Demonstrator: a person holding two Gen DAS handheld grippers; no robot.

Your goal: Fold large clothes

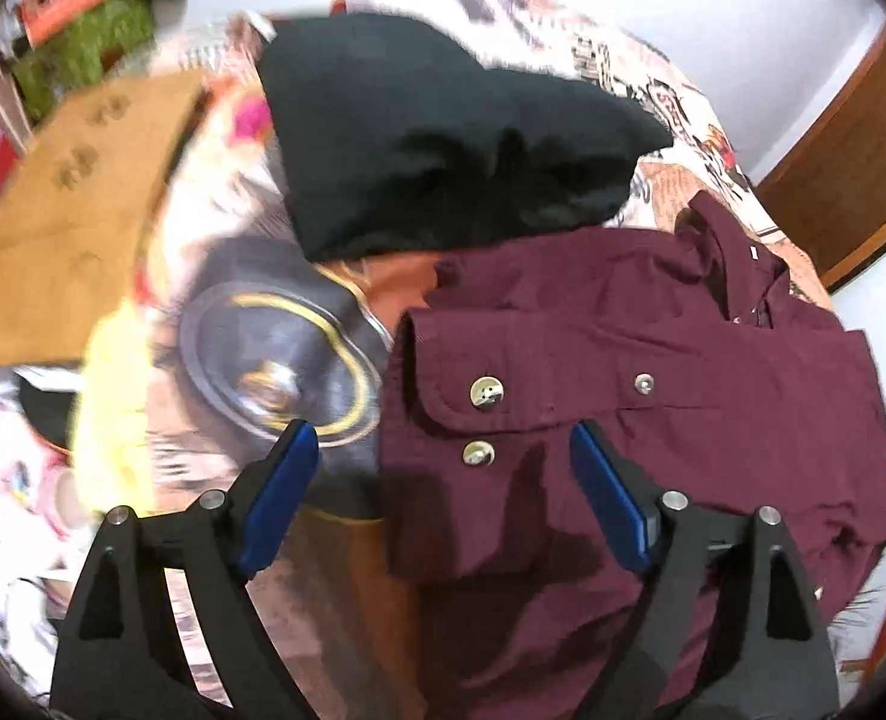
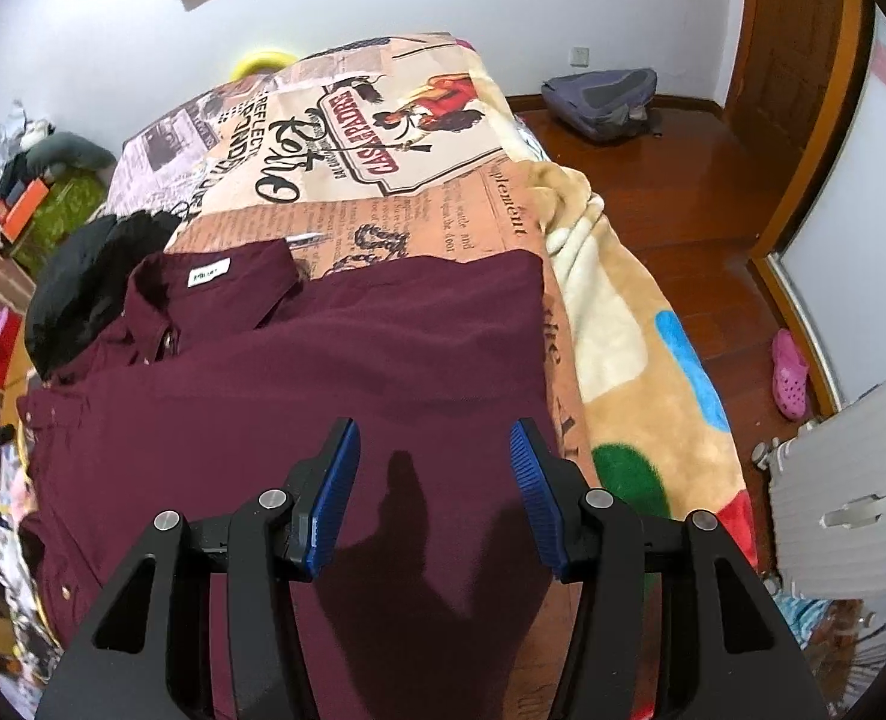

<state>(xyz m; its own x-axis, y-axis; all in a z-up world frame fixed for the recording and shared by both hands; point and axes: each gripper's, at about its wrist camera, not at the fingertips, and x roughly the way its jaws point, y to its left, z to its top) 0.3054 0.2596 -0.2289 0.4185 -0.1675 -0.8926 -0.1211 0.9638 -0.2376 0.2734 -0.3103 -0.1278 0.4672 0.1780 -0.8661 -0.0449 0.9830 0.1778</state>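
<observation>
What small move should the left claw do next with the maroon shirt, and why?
Probably lower the left claw and close on the cuff: it stands open with nothing held, and the maroon shirt is only partly folded.

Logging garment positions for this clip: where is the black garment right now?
The black garment lies bunched on the printed bedspread, beyond the maroon shirt near its collar: top centre in the left wrist view, far left in the right.
</observation>
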